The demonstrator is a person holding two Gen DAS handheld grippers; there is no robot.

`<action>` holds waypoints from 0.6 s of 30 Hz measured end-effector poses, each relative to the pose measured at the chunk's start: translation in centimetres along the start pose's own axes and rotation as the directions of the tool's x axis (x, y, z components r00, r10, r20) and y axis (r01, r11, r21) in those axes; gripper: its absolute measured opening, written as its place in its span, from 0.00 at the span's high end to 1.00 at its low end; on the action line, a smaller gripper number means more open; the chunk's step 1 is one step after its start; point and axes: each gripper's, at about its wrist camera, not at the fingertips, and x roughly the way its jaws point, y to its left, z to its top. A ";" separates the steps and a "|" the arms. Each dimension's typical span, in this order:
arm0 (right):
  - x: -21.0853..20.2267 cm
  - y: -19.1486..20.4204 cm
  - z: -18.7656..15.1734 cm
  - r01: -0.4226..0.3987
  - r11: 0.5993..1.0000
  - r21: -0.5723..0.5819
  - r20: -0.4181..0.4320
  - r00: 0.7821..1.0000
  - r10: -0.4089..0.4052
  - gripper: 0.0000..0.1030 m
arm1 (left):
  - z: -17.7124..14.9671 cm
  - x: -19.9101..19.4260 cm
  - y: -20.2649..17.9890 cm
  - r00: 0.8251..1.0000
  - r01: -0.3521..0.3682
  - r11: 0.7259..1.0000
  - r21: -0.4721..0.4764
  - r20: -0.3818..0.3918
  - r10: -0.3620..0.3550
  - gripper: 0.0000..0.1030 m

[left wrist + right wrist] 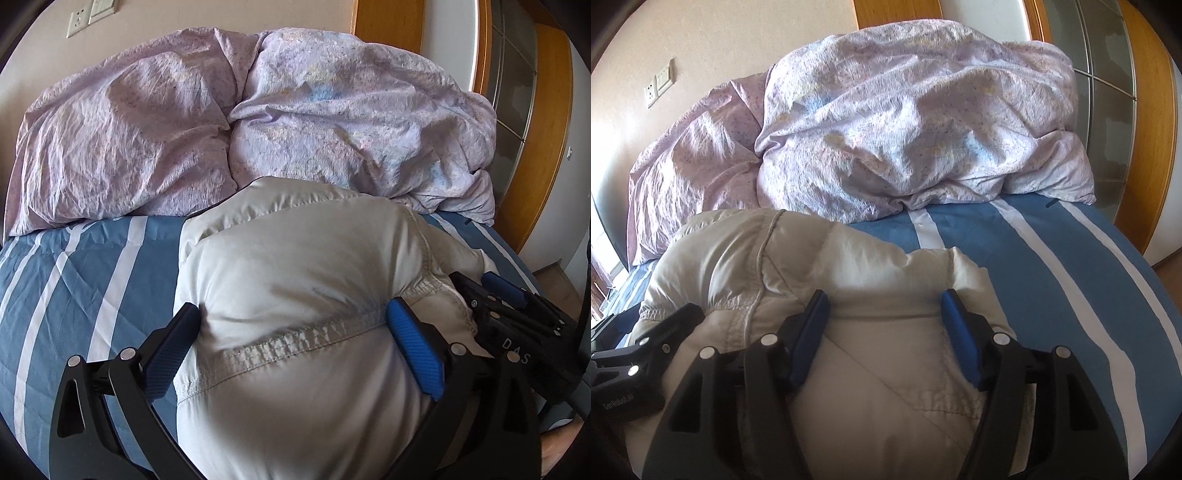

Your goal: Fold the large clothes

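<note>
A puffy white padded jacket (295, 258) lies bundled on the blue striped bed sheet (74, 277). My left gripper (293, 308) straddles its stitched hem with the jaws spread wide. One pad is at the jacket's left edge and the other rests on top of the fabric, neither squeezing. To its right, my right gripper (480, 282) sits low against the same jacket. In the right wrist view the right gripper (882, 295) has a thick fold of the jacket (757, 258) filling the gap between its blue pads, which press on it from both sides.
A crumpled lilac duvet (332, 110) and a pillow (110, 129) are piled at the head of the bed. Bare striped sheet (1034, 258) stretches to the right of the jacket. A wooden door frame (1156, 147) and wall sockets (75, 22) lie beyond.
</note>
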 end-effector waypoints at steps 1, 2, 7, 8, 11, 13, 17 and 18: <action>0.3 0.0 0.1 0.000 1.000 -0.001 -0.011 1.000 0.000 0.38 | 0.0 0.1 0.0 1.000 -0.004 1.000 0.000 -0.003 0.004 0.02; 0.6 0.0 0.1 -0.001 1.000 -0.003 -0.022 1.000 0.001 0.38 | 0.0 0.3 0.0 1.000 -0.007 1.000 -0.003 -0.007 0.007 0.01; 1.9 0.1 0.5 0.002 1.000 -0.012 -0.072 0.997 -0.003 0.37 | 0.1 1.3 0.1 0.999 -0.021 1.000 -0.010 -0.036 0.021 0.01; 2.2 0.1 0.5 0.002 1.000 -0.015 -0.083 0.997 -0.003 0.37 | 0.1 1.5 0.1 0.999 -0.025 1.000 -0.011 -0.043 0.024 0.01; 3.0 0.0 0.7 -0.003 1.000 -0.013 -0.119 0.993 0.001 0.37 | 0.2 2.0 0.1 0.998 -0.032 0.999 -0.014 -0.062 0.031 0.01; 3.5 0.0 0.8 -0.002 1.000 -0.012 -0.139 0.990 0.000 0.37 | 0.3 2.1 0.1 0.997 -0.039 0.999 -0.013 -0.066 0.038 0.01; 3.4 0.0 1.0 0.000 1.000 0.000 -0.173 0.985 0.000 0.36 | 0.5 1.3 0.5 0.997 -0.026 0.999 -0.025 -0.075 0.024 0.01; 2.9 -0.1 1.1 0.002 1.000 0.013 -0.184 0.983 0.000 0.36 | 0.4 0.5 1.0 0.996 -0.005 0.999 -0.049 -0.086 0.001 0.01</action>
